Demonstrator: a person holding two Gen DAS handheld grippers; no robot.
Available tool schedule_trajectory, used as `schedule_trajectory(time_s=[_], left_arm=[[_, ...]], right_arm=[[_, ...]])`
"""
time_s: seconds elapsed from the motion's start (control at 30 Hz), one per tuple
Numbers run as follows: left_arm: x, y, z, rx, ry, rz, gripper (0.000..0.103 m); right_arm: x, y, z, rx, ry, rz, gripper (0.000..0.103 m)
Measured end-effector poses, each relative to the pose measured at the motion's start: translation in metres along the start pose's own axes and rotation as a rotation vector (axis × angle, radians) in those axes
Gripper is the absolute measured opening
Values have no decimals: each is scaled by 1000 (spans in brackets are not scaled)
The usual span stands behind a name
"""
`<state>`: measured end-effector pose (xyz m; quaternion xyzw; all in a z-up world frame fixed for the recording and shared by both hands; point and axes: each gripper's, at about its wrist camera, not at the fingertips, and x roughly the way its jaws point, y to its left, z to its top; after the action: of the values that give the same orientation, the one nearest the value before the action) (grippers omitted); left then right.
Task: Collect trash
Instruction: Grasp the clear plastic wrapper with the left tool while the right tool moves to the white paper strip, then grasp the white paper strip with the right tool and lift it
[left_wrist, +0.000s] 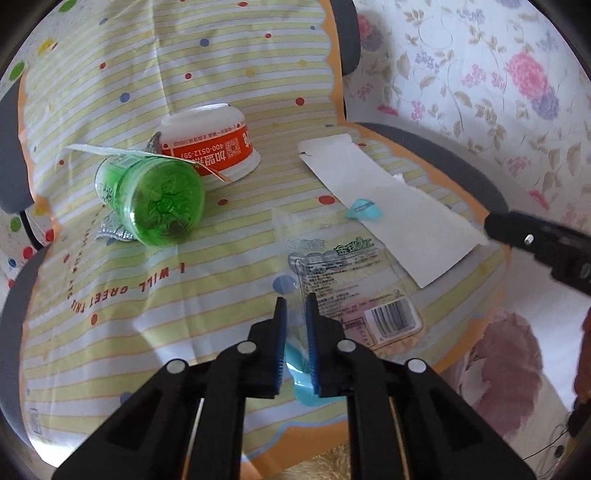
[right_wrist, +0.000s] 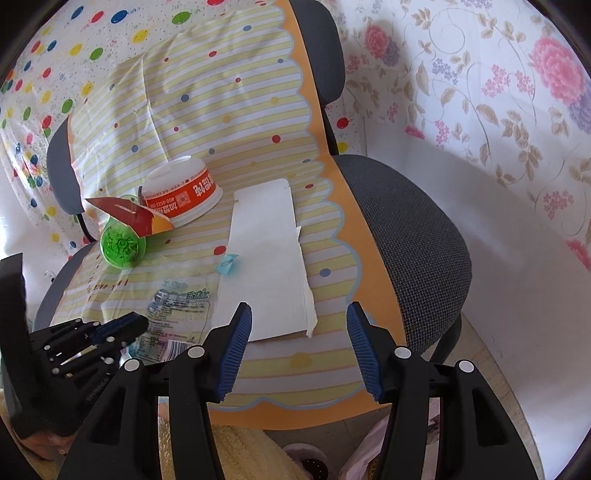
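Clear plastic wrapper (left_wrist: 343, 280): you are pinching its near edge with the left gripper (left_wrist: 295, 314), jaws nearly closed. Right gripper (right_wrist: 299, 321) is hovering open over the white card (right_wrist: 266, 258). Next, you are needing a gentle lift.

Two close, downward views, shared chair seat (right_wrist: 406, 236)

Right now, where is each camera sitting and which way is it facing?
Left wrist: rides the left hand-held gripper, angled down at the cloth-covered chair seat; its blue pads pinch a clear plastic wrapper; the right hand-held gripper's tip shows at the right edge.
Right wrist: rides the right hand-held gripper, open above white cardboard; the left gripper is lower left.
Shared: wrapper, cardboard, green bottle, orange-white cup.
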<state>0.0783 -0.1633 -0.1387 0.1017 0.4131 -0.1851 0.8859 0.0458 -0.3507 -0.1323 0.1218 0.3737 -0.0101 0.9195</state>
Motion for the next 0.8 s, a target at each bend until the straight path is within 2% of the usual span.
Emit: schedule_trajectory(time_s=[0.1,0.2,0.33,0.43,0.53,0.6,0.63,0.7,0.8], left_arm=[[-21,14,6,-46,-63,-23,6],[-39,31,13,-74,-104,-10,6],[-56,53,19,-101,-133,9,4],[-77,66,23,-130,-185,-3,0],[-88,72,26,-140,-214,-6,0],[-90,71,26,-130,-222,-14,0],[-91,70,25,-127,-224,-22,0],[-91,70,24,-123,-222,-39,0],[-96,70,25,-118,-234,-62,0]], right_arm=[[2,-1,-4,-3,14,0,55],[7,-1,-6,3,30,7,54],[10,5,-4,0,27,12,42],[18,4,-2,2,38,5,40],[33,-3,-4,49,70,25,25],[33,0,-5,40,54,7,15],[33,0,-6,46,54,12,1],[30,0,-6,65,38,28,0],[10,9,-1,32,-33,33,0]])
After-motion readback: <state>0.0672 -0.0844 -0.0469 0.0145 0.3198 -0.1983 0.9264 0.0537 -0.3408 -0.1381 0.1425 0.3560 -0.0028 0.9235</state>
